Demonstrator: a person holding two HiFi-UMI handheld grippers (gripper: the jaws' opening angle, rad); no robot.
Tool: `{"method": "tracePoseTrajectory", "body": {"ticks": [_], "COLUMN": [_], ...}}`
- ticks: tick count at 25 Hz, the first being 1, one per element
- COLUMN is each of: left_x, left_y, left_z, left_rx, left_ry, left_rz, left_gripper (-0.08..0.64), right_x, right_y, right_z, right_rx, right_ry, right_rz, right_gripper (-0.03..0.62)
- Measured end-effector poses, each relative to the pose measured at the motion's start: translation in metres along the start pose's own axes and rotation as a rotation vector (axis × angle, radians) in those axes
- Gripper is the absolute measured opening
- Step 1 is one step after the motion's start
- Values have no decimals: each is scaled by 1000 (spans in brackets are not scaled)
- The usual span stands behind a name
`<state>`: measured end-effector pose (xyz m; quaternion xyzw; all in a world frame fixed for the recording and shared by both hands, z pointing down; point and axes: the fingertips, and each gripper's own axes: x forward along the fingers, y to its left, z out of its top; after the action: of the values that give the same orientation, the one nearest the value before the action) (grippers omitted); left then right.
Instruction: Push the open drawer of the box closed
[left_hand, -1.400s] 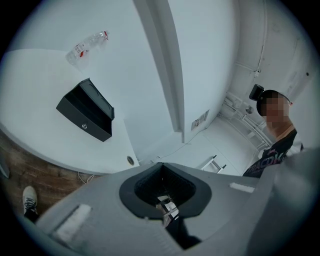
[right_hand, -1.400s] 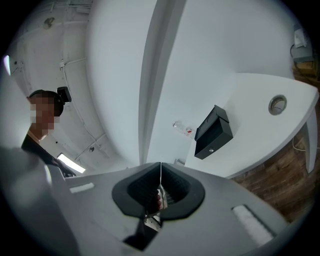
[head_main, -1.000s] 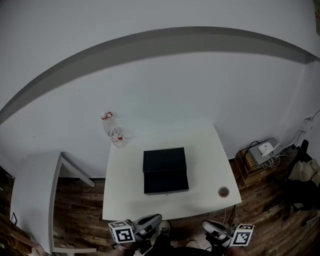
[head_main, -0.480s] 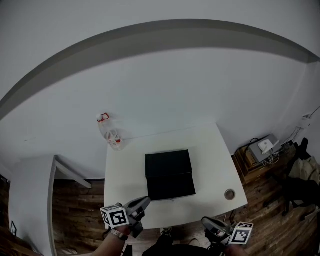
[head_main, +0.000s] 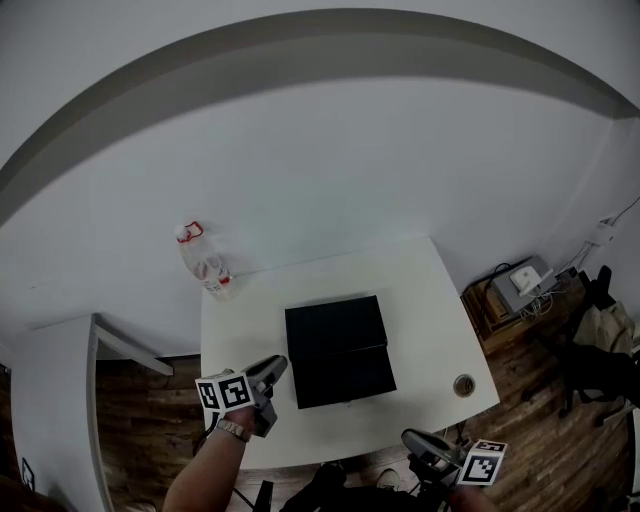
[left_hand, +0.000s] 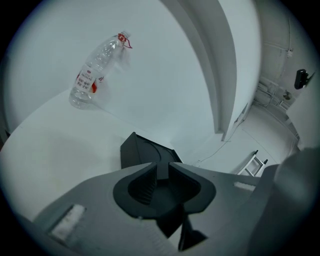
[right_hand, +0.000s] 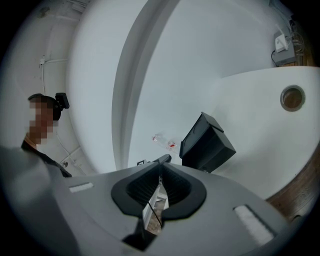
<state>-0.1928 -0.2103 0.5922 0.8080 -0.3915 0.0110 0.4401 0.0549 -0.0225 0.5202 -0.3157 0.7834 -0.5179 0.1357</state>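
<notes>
A black box (head_main: 335, 330) lies in the middle of the white table (head_main: 430, 300). Its drawer (head_main: 347, 380) sticks out toward the near edge. My left gripper (head_main: 272, 367) hovers over the table's front left part, just left of the drawer. Its jaws have just been opening, and a narrow gap with nothing in it shows between them. In the left gripper view (left_hand: 162, 169) the box (left_hand: 145, 152) lies straight ahead. My right gripper (head_main: 410, 438) hangs off the near edge, shut and empty. The right gripper view (right_hand: 161, 162) has the box (right_hand: 206, 142) ahead to the right.
A clear plastic bottle (head_main: 203, 262) with a red label stands at the table's far left corner. A small round tin (head_main: 464, 384) lies near the front right corner. A low white side table (head_main: 60, 400) is at left, a shelf with a device (head_main: 520, 285) at right.
My left gripper has moved from below the near edge forward over the table's front left part, next to the drawer. The right gripper has shifted only a little.
</notes>
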Motion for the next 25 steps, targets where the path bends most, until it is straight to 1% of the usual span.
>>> {"method": "tracePoseTrajectory", "body": {"ticks": [5,10,14,17,22,25], "left_x": [28,50,60,64,67,67], "left_y": [27,40,51,53,56,56], "left_z": [4,7,7,7,6,7], "left_rx": [6,3,-3,-48,-163,-176], "left_ry": [74,124,152,153,147,134], "left_rz": [40,65,96,81,45,51], "left_gripper": [100,100,100,104,104,103], "right_x": [6,12,21,25,41,54], "right_y": [-8,-16,-22,-27,-40,-59], "right_z": [-4,-11,-20,-24,-34,-47], "right_rx": [15,37,57,66,107,117], "right_ry": [-5,-4,7,9,31,82], "right_rz": [-43,-78,-90,-98,-101,-142], "right_gripper": [23,23,28,29,40,48]}}
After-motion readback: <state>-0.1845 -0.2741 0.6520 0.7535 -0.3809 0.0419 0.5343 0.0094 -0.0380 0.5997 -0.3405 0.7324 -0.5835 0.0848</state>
